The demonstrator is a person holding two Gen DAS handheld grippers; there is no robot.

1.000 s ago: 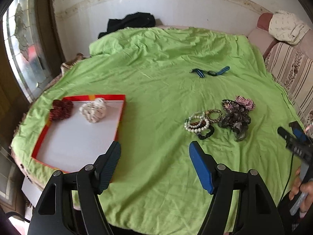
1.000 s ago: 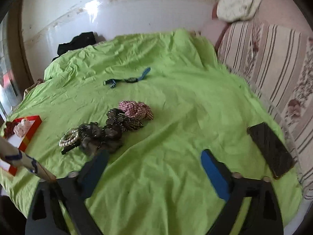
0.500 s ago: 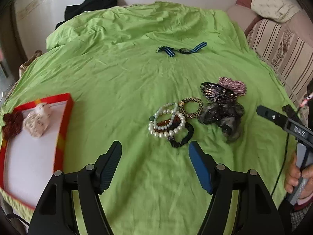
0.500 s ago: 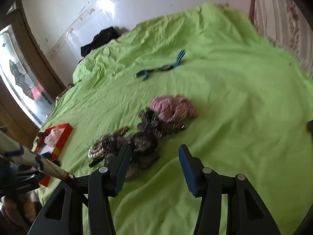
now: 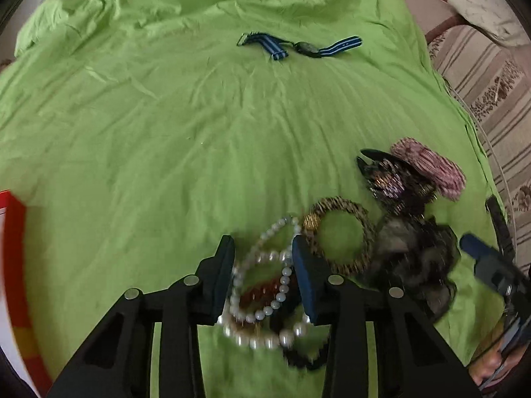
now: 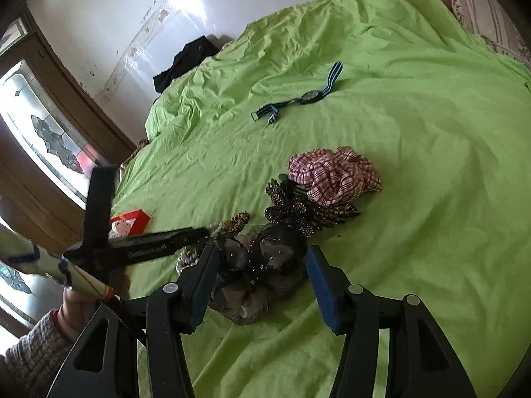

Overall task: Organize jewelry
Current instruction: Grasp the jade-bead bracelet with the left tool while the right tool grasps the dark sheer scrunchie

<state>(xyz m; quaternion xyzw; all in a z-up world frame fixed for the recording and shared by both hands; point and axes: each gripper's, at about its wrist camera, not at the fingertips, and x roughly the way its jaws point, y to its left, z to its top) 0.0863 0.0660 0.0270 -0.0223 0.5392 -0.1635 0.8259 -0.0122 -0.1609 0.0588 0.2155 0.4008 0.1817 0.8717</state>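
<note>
A pile of bracelets lies on the green sheet. My left gripper [image 5: 262, 258] is open, its fingers straddling the pearl bracelets [image 5: 262, 298]; a dark red bead bracelet [image 5: 262, 293] lies among them. A leopard-print bangle [image 5: 340, 240] lies just right of it. My right gripper [image 6: 262, 282] is open, its fingers on either side of a dark sequinned scrunchie [image 6: 265, 265]. Behind that lie a beaded hair clip [image 6: 298, 212] and a pink checked scrunchie [image 6: 332, 175]. The red tray [image 6: 132, 220] holds a white scrunchie.
A blue striped watch [image 5: 305, 46] lies farther back on the sheet, also in the right wrist view [image 6: 305, 96]. A striped sofa [image 5: 491, 93] borders the right side. The tray's red edge [image 5: 13, 232] shows at the left. Black cloth [image 6: 186, 63] lies by the wall.
Both grippers moved forward and down over the pile. The left gripper's fingers narrowed around the pearl bracelets; the right now straddles the dark scrunchie.
</note>
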